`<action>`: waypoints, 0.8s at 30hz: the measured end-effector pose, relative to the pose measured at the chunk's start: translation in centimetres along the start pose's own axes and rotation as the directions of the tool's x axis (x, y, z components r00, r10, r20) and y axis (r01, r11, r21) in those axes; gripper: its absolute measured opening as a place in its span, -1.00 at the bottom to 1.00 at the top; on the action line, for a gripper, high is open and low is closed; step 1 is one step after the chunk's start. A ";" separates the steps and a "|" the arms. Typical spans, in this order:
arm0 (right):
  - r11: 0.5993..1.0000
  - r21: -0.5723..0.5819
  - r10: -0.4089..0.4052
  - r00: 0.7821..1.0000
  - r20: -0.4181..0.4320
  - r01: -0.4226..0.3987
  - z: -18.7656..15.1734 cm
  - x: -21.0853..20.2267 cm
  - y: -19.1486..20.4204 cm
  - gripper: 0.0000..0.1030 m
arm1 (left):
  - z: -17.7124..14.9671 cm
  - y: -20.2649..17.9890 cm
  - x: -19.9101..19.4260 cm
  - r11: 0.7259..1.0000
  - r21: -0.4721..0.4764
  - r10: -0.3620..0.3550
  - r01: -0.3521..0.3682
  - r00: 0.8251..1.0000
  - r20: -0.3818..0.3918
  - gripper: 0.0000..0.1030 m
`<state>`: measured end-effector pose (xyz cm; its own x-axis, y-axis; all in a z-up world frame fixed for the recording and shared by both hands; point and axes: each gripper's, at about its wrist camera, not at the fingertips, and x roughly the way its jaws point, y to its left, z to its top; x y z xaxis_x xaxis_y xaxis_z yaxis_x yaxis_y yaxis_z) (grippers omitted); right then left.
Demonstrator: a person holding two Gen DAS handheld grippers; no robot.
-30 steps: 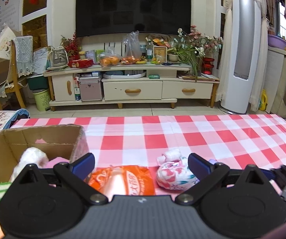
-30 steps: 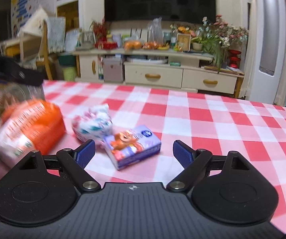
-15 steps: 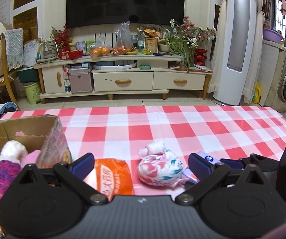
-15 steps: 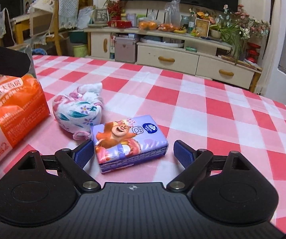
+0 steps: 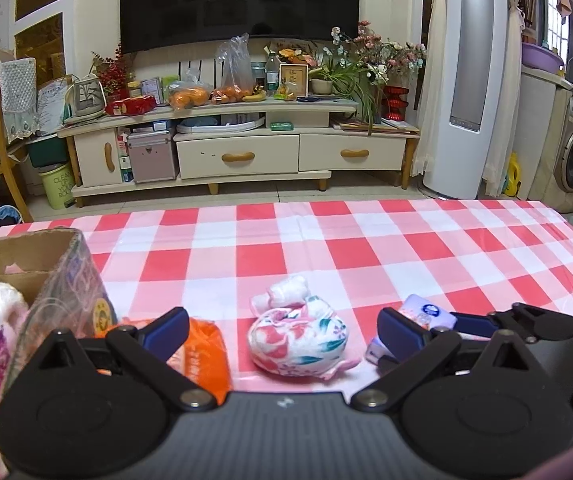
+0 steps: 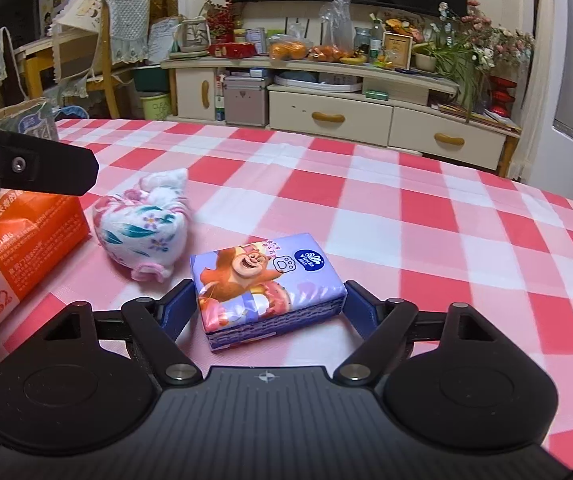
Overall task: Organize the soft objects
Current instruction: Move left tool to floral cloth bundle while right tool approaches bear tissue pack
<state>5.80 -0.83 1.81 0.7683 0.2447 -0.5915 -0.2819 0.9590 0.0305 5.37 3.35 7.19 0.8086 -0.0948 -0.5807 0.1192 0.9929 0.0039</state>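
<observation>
Right gripper [image 6: 268,306]: jaws wide and closing, the purple tissue pack [image 6: 266,276] between them. Blue pads flank its short ends; whether the left pad touches I cannot tell, and the right stands just clear. No grip yet. The pack lies flat on the checked tablecloth [image 6: 406,208], dead ahead at 12 o'clock, long axis running roughly 9 to 3 across the jaws, slightly skewed.

Left gripper [image 5: 282,326]: jaws wide, holding nothing. Knotted floral cloth bundle [image 5: 298,340] sits at its 12 o'clock. Orange tissue package [image 5: 206,354] at 9, behind the left finger. Cardboard box [image 5: 26,256] at 10, soft items inside.

The right hand is nearer the pack; squeezing lengthwise may buckle it.
</observation>
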 end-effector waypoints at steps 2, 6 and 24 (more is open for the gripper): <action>1.000 0.008 -0.020 1.000 -0.001 0.020 -0.3 -0.4 -0.5 0.91 | 0.0 -0.5 0.4 1.000 0.008 -0.008 0.008 1.000 -0.003 0.94; 0.997 0.038 -0.060 0.998 -0.002 0.060 -0.7 -1.2 -2.0 0.91 | -0.2 -1.5 1.1 0.999 0.029 -0.028 0.028 1.000 -0.006 0.94; 0.993 0.109 -0.036 0.999 -0.003 0.036 -2.0 -3.1 -4.7 1.00 | -0.5 -2.0 5.2 0.999 0.031 -0.020 0.022 0.998 -0.061 0.93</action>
<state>3.57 -6.38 1.93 0.7762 0.2094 -0.5947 -0.1898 0.9771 0.0964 9.08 0.90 3.76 0.7697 -0.1100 -0.6289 0.1543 0.9879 0.0161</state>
